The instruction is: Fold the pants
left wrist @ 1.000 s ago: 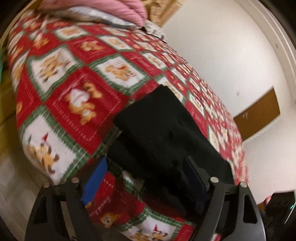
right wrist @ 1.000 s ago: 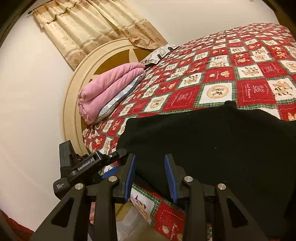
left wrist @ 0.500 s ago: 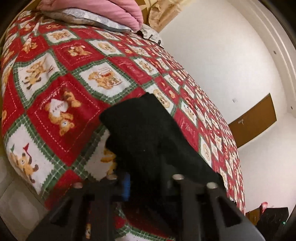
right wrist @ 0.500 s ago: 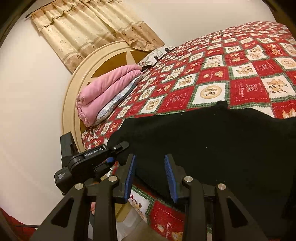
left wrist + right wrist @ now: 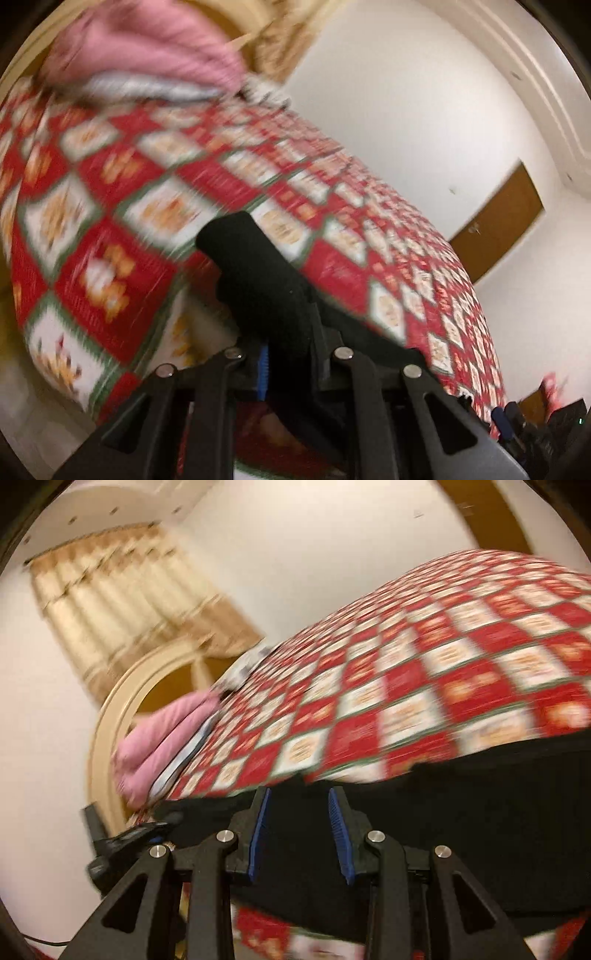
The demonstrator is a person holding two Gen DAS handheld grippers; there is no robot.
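left fingers [image 5: 291, 354] have just closed, pinching a black pants [image 5: 258, 280] corner lifted off the red checkered bedspread [image 5: 110, 236]. right fingers [image 5: 301, 834] parted, gripping nothing, over pants spread on the bed.

The left gripper [image 5: 288, 354], a black two-finger tool with blue ribbed pads, has just been closing and now stands clamped on a fold of the black fabric pants [image 5: 258, 280], which bunch up between its jaws and rise ahead of the fingers. The right gripper [image 5: 301, 830], of the same black frame and blue pads [image 5: 258, 830], holds its jaws parted with a clear gap, poised over the dark cloth without pinching it.
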